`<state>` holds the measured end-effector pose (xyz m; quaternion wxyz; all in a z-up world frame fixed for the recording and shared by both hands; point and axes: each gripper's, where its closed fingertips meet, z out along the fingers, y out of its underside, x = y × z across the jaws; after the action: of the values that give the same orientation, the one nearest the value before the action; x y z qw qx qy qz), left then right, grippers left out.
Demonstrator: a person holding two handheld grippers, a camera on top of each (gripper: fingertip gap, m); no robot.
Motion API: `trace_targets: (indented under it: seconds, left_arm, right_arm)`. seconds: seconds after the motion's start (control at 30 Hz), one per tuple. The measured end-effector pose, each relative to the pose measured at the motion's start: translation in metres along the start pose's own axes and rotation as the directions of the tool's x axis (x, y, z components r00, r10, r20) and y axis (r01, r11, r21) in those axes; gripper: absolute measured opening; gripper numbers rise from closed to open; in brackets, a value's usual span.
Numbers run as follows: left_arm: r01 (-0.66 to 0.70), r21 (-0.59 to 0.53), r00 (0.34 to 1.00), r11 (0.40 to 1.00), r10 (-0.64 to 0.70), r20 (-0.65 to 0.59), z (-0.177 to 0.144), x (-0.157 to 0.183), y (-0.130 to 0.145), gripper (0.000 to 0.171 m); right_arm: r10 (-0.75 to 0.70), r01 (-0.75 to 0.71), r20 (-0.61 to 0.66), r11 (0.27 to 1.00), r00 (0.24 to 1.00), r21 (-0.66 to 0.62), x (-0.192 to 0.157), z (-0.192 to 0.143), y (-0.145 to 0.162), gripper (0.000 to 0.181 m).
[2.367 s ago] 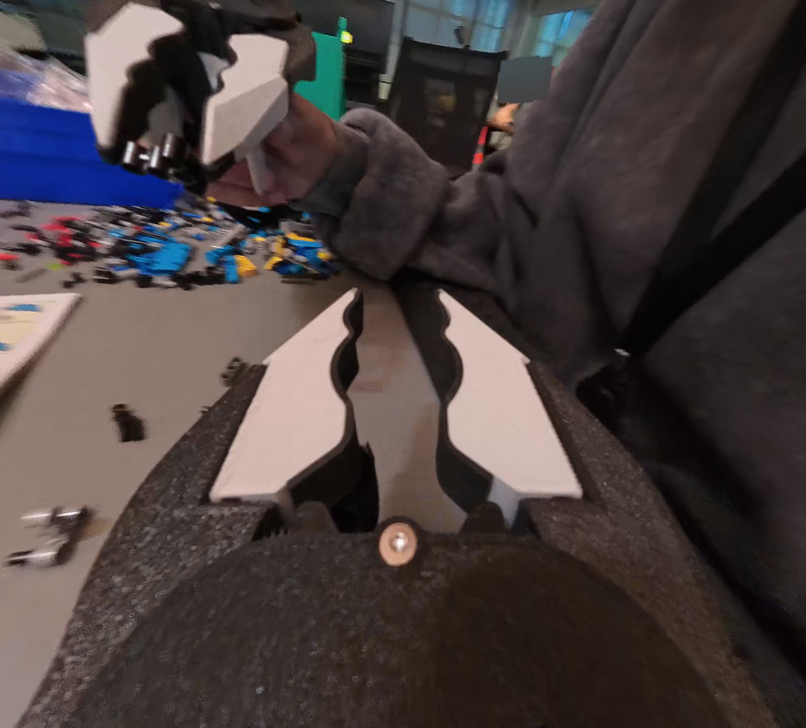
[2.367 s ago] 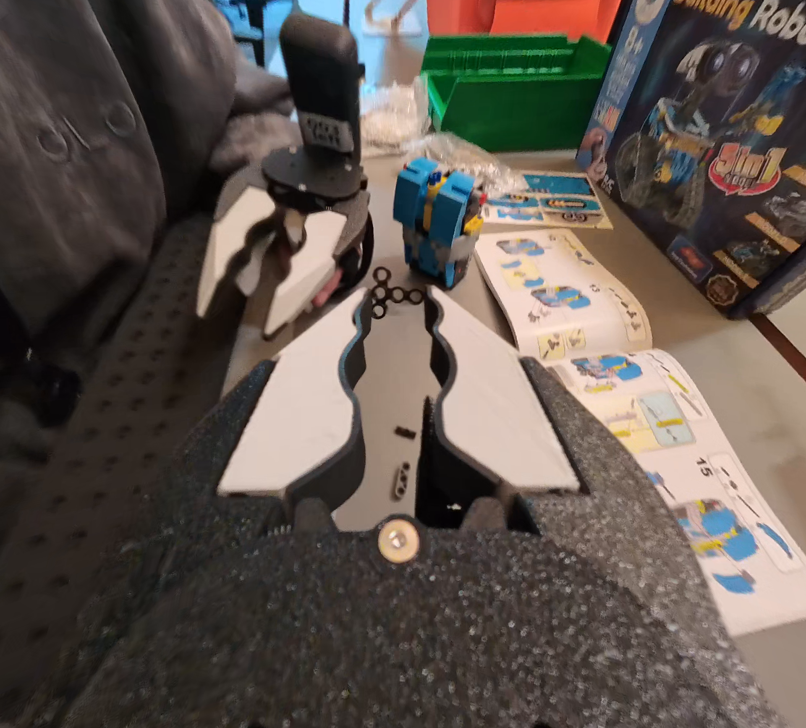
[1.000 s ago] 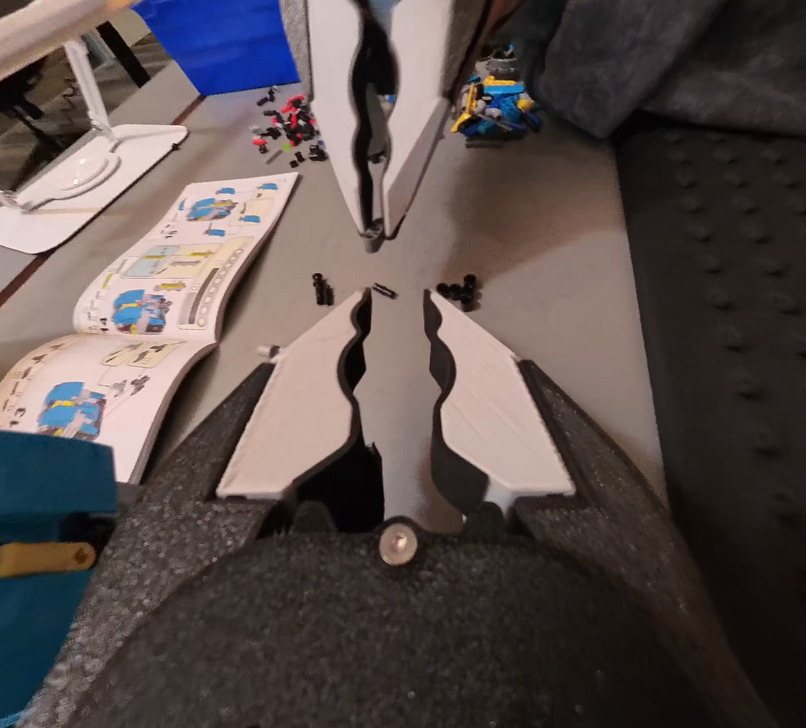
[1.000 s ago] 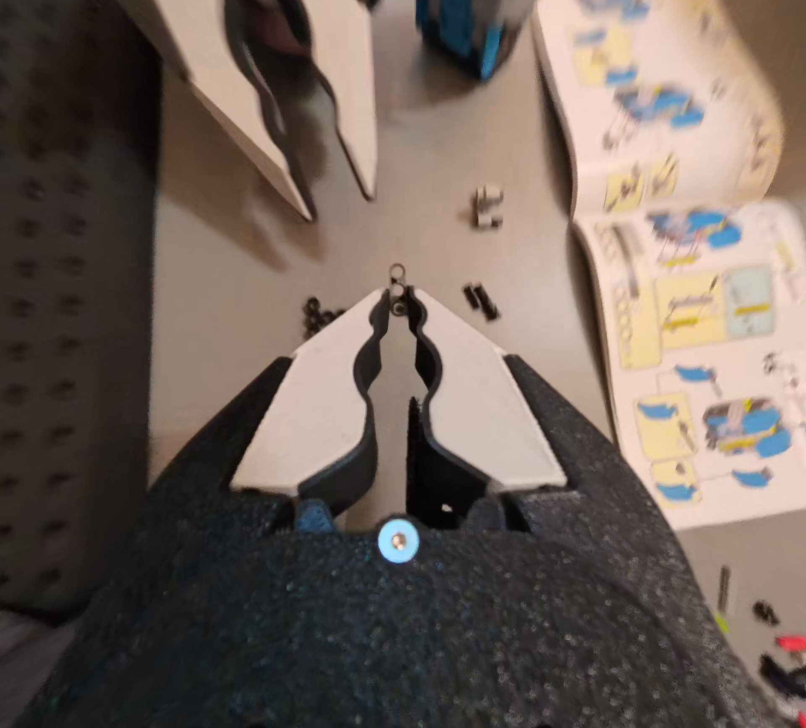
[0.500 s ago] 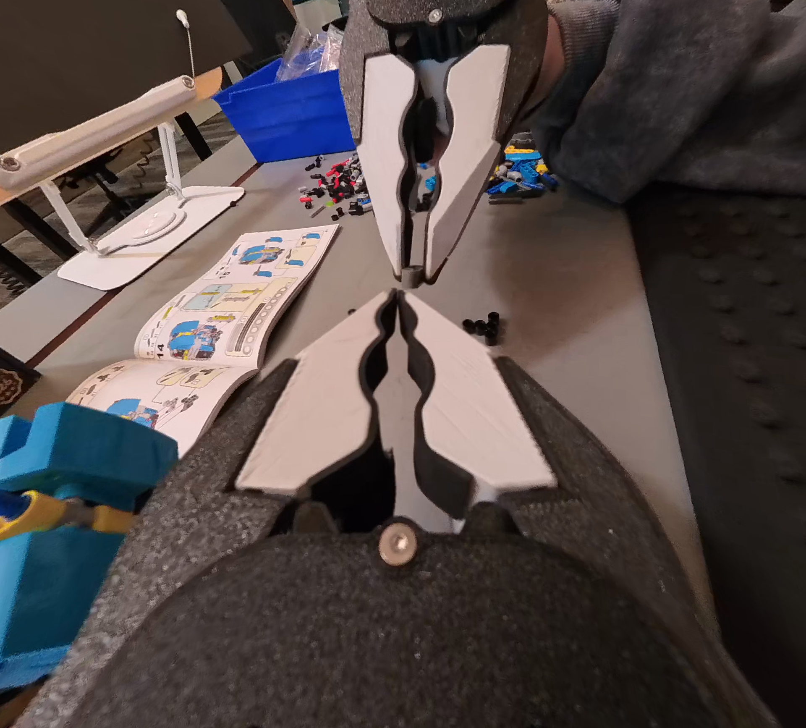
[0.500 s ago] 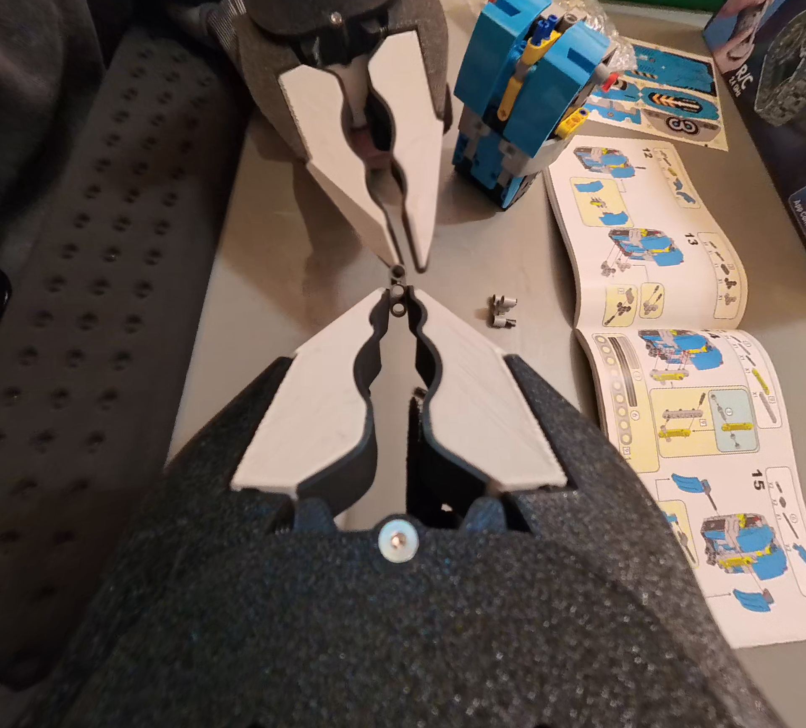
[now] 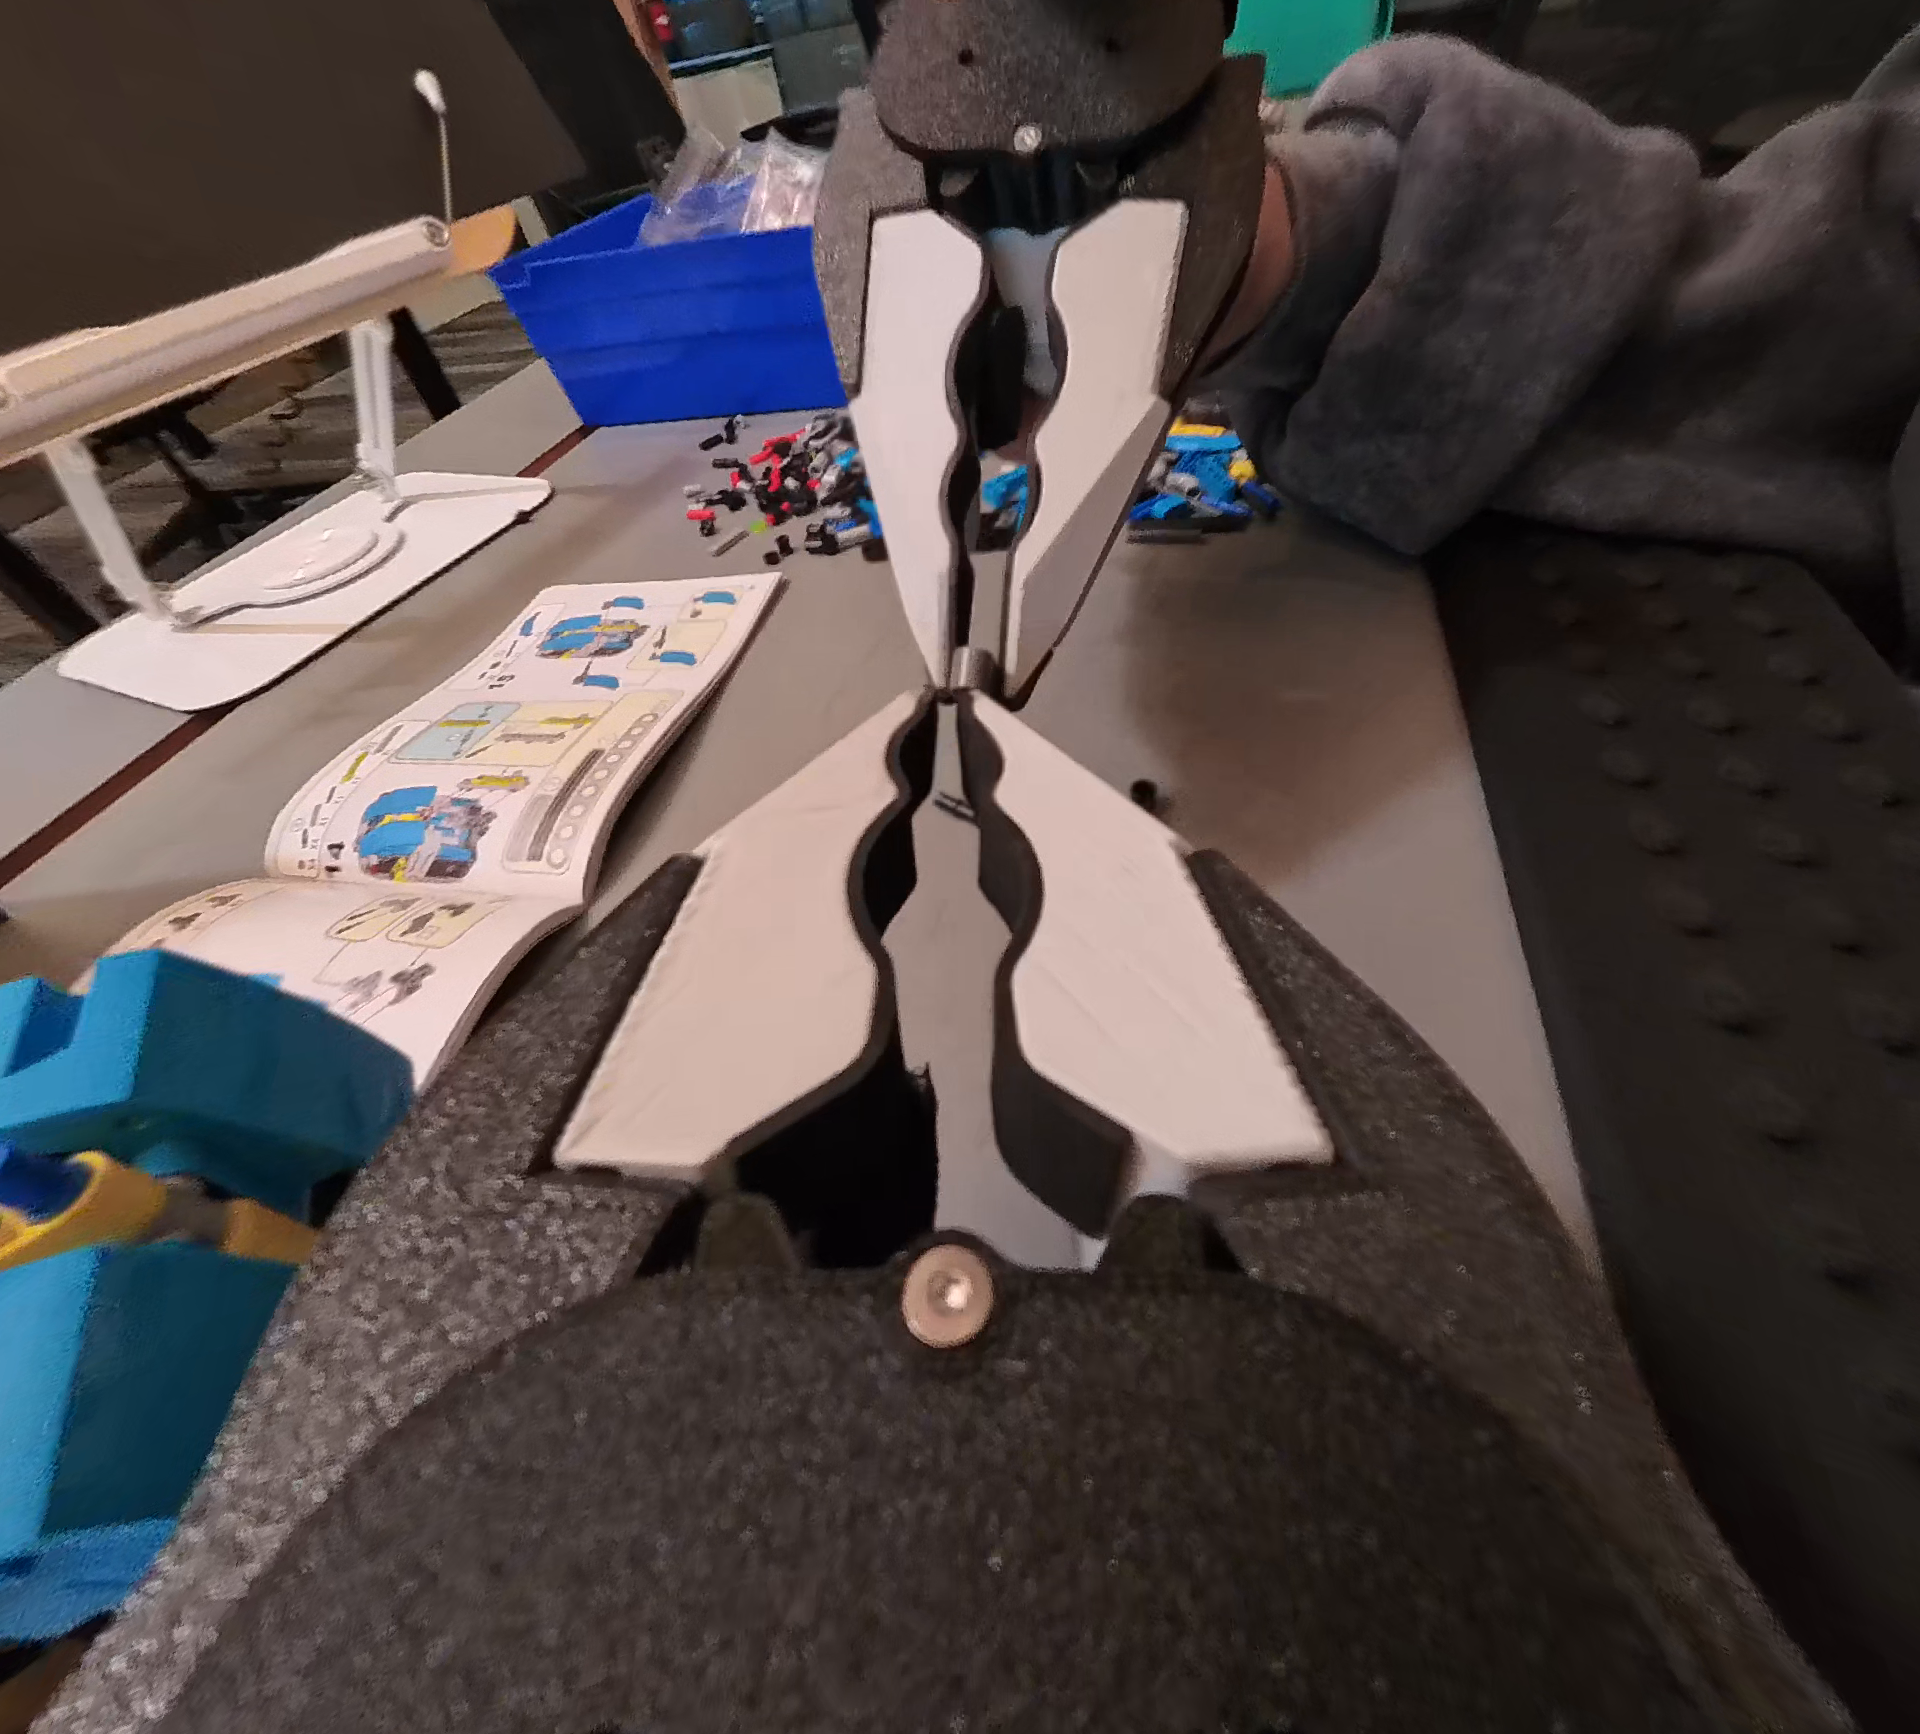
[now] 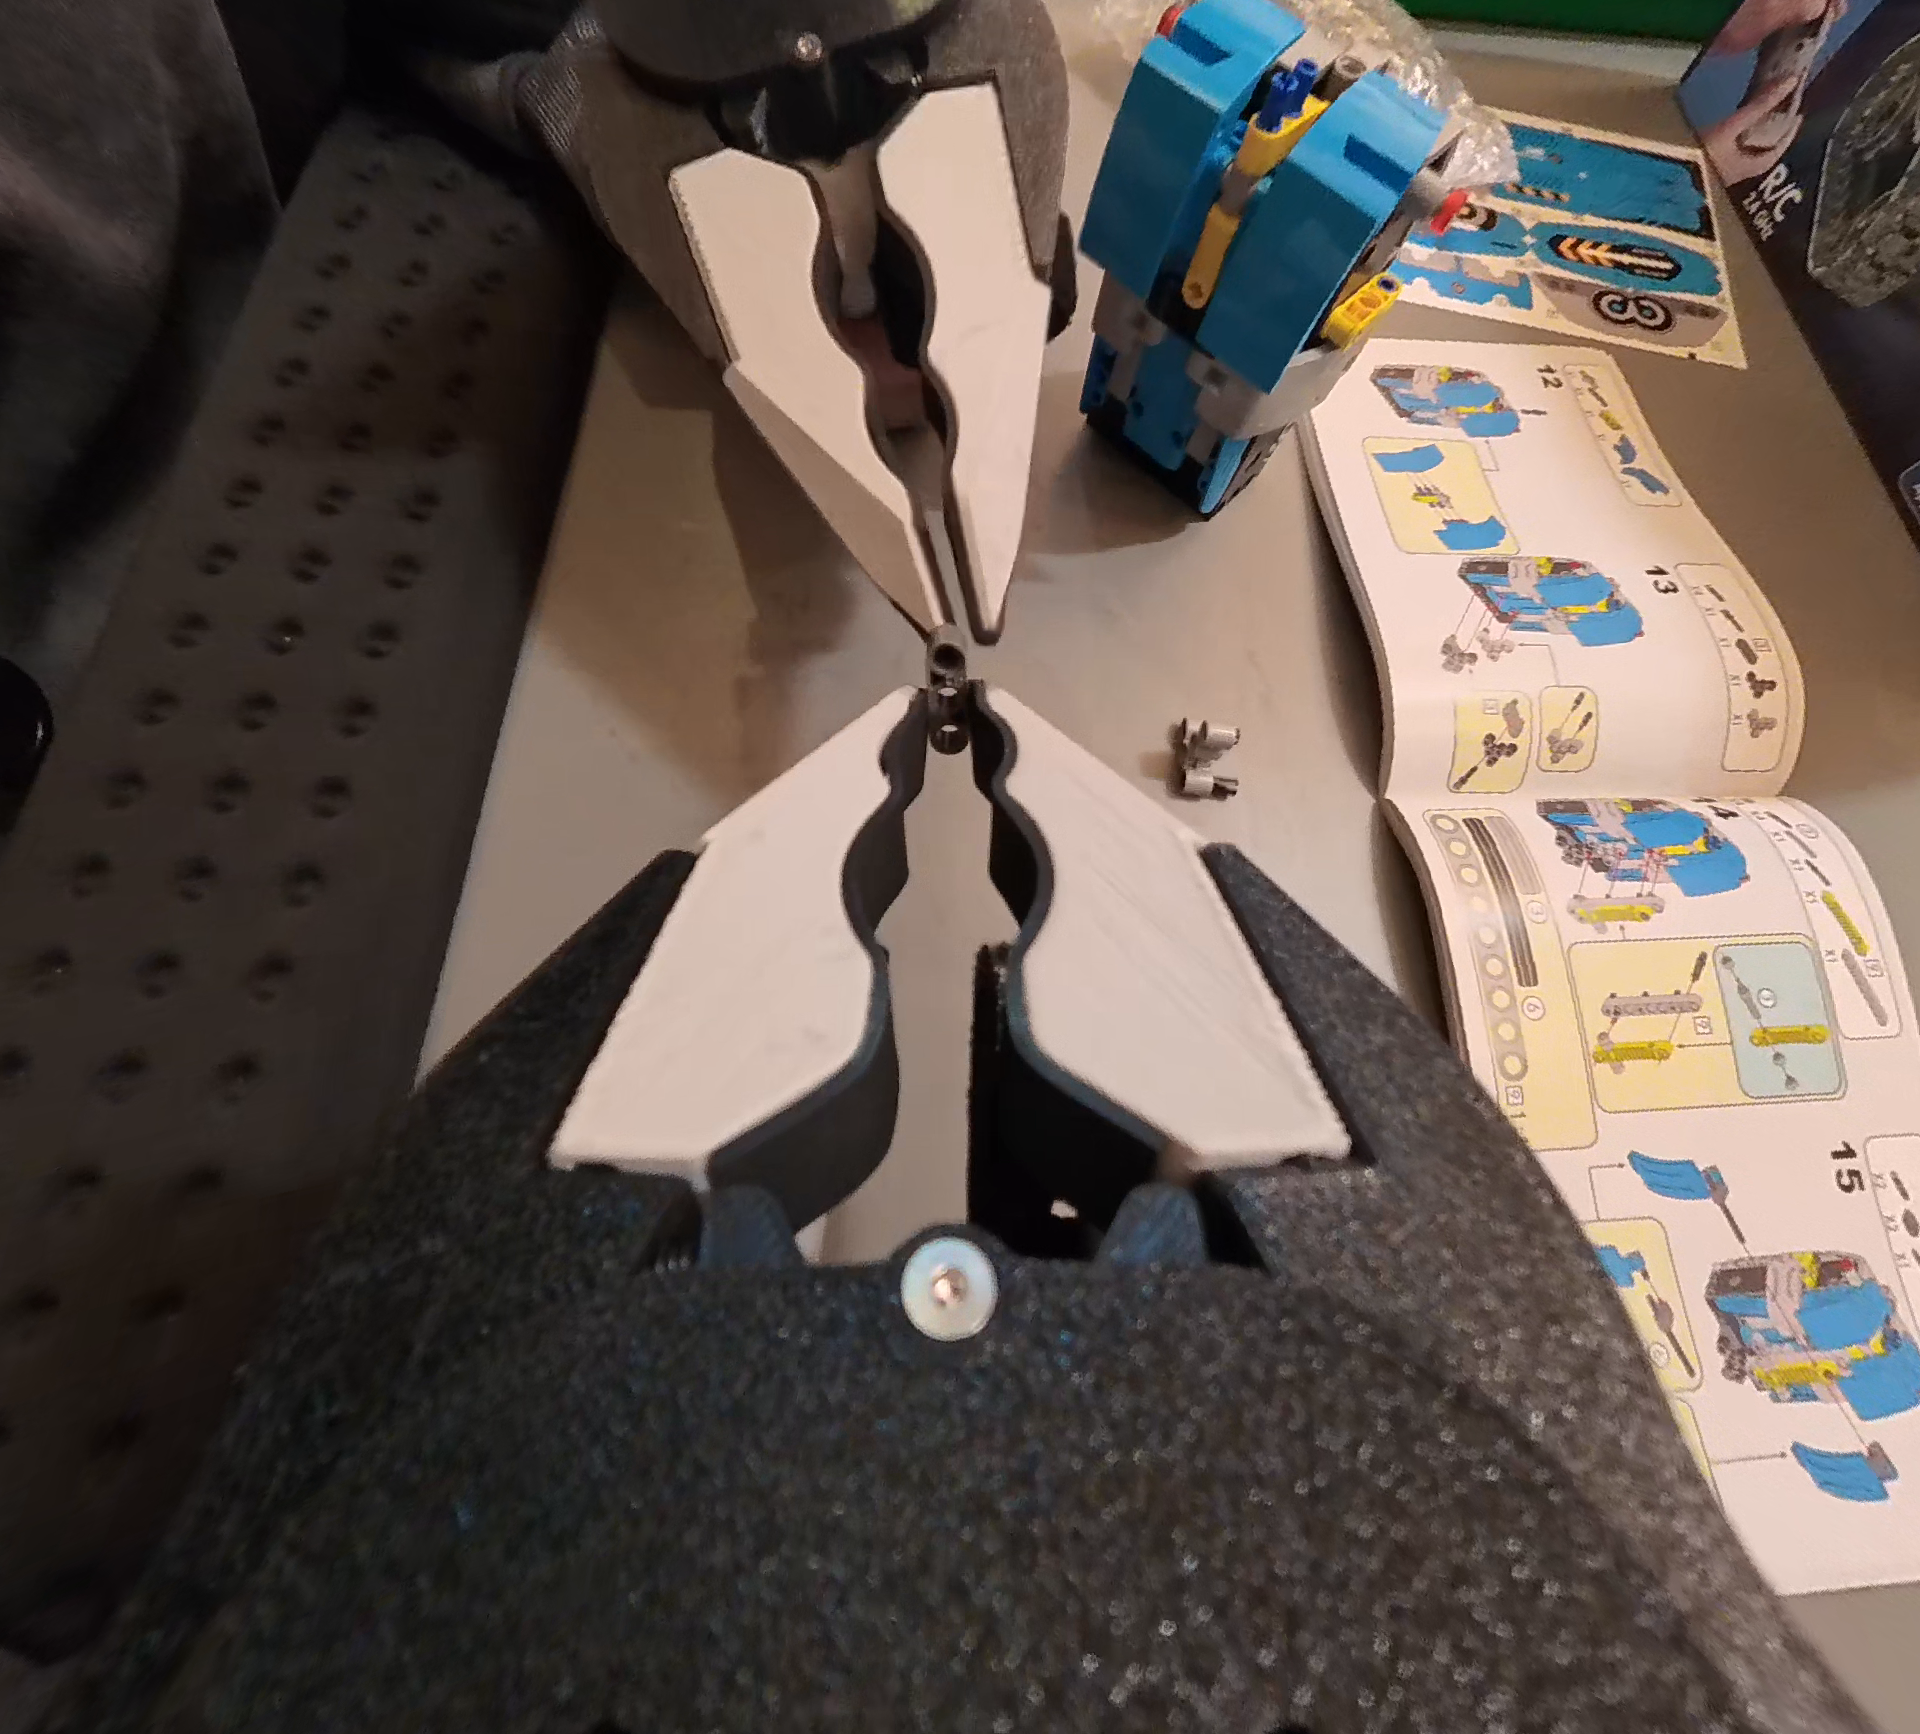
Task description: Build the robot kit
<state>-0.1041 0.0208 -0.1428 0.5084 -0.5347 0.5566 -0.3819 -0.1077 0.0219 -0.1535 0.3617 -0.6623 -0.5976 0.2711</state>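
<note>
Far left in my right wrist view is the dotted black mat (image 8: 260, 645), then bare grey table (image 8: 727, 676). My left gripper (image 8: 961, 630) comes in from the far side, pointing at me, fingers pinched down to a sliver. Whether anything is caught in them I cannot tell. Tip to tip with it is my right gripper (image 8: 948, 710), narrow, clamped on the short black beam (image 8: 948, 682). The beam's long axis runs near to far, in line with my fingers, and its free end touches or just meets the left tips. Just right of that lies a small grey connector (image 8: 1203, 757). Farther right are the blue model (image 8: 1236, 230) and the open booklet (image 8: 1558, 645).
</note>
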Motion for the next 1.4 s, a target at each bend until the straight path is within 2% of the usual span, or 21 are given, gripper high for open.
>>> trace_targets:
  seconds: [0.2,0.33,0.37,0.47,0.6,0.77,0.97,1.27,1.4]
  left_arm:
    - [0.226,0.139,0.965,0.964,-0.203,-0.166,-0.011,0.006,-0.024,0.006]
    - [0.364,0.191,0.912,0.912,-0.308,-0.27,-0.019,0.005,-0.037,0.025]
    - [0.38,0.194,0.903,0.904,-0.318,-0.29,-0.021,0.006,-0.039,0.025]
    - [0.36,0.189,0.909,0.914,-0.298,-0.291,-0.019,0.01,-0.038,0.024]
    - [0.327,0.196,0.924,0.925,-0.269,-0.27,-0.019,0.011,-0.038,0.011]
    - [0.331,0.198,0.922,0.923,-0.272,-0.274,-0.02,0.011,-0.038,0.01]
    - [0.269,0.194,0.944,0.943,-0.219,-0.247,-0.021,0.011,-0.037,0.007]
    - [0.322,0.205,0.927,0.924,-0.263,-0.269,-0.021,0.009,-0.039,0.008]
    - [0.279,0.189,0.941,0.942,-0.229,-0.25,-0.02,0.01,-0.035,0.007]
  right_arm:
    - [0.015,-0.023,0.062,0.991,0.998,0.129,-0.008,-0.01,-0.022,0.007]
    - [0.033,-0.05,0.087,0.977,0.996,0.207,-0.008,-0.014,-0.034,0.007]
    - [0.037,-0.053,0.081,0.977,0.996,0.205,-0.007,-0.013,-0.033,0.007]
    - [0.04,-0.059,0.097,0.978,0.994,0.202,-0.008,-0.01,-0.031,0.007]
    - [0.028,-0.056,0.128,0.973,0.991,0.222,-0.015,-0.006,-0.037,0.007]
    - [0.034,-0.064,0.128,0.971,0.991,0.231,-0.014,-0.007,-0.038,0.007]
    - [0.055,-0.086,0.141,0.97,0.988,0.228,-0.014,-0.005,-0.037,0.007]
    - [0.072,-0.104,0.138,0.965,0.988,0.241,-0.012,-0.006,-0.04,0.007]
    - [0.088,-0.123,0.159,0.967,0.983,0.225,-0.014,-0.003,-0.037,0.007]
